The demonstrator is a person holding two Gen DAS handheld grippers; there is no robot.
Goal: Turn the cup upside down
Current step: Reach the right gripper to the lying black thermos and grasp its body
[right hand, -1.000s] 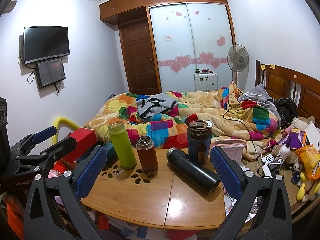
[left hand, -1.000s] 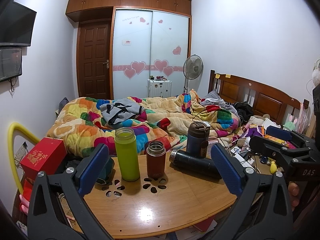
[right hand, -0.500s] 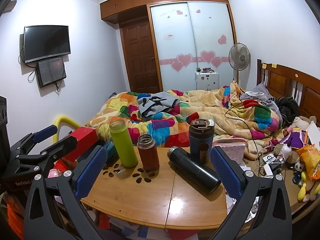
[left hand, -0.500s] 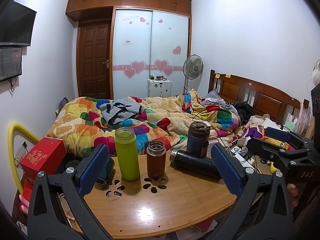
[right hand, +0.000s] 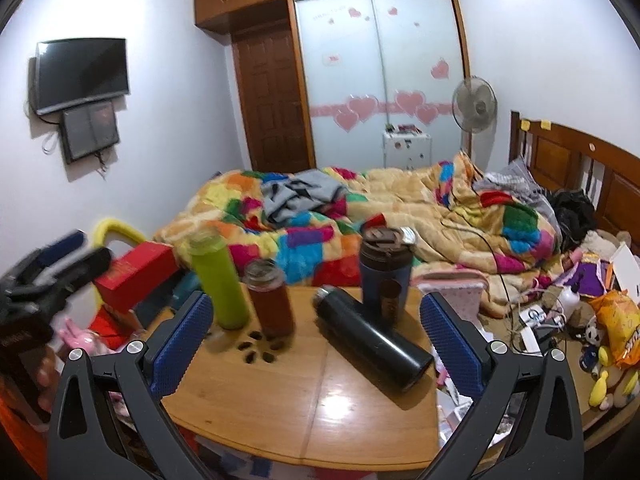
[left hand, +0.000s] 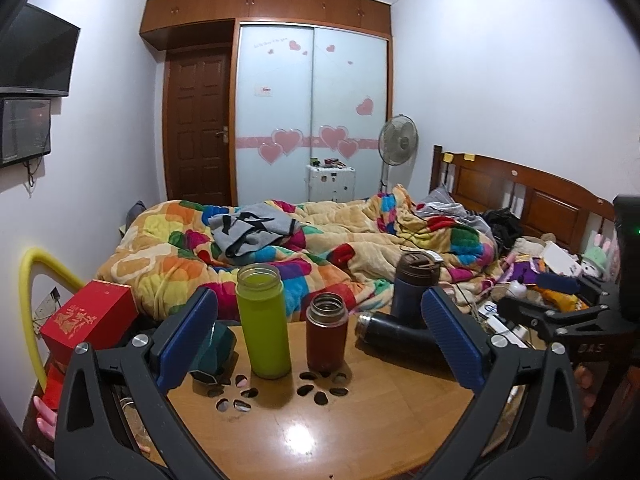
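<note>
On the round wooden table (left hand: 304, 436) stand a green bottle (left hand: 264, 320), a small brown flask (left hand: 326, 332) and a dark blue lidded tumbler (left hand: 412, 288), all upright. A black flask (left hand: 396, 338) lies on its side. The right wrist view shows the green bottle (right hand: 220, 284), brown flask (right hand: 272, 300), tumbler (right hand: 384, 276) and lying black flask (right hand: 372, 336). My left gripper (left hand: 320, 340) is open and empty, short of the green and brown cups. My right gripper (right hand: 316, 344) is open and empty, facing the black flask and tumbler.
A red box (left hand: 88, 320) and a teal object (left hand: 214, 346) sit at the table's left. A bed with a colourful quilt (left hand: 320, 248) lies behind the table. Clutter and cables (right hand: 560, 312) fill the right side. The table (right hand: 304, 400) has cut-out holes near the cups.
The right gripper has moved forward and a little right, so the cups look larger and its view is blurred. The left gripper has hardly moved.
</note>
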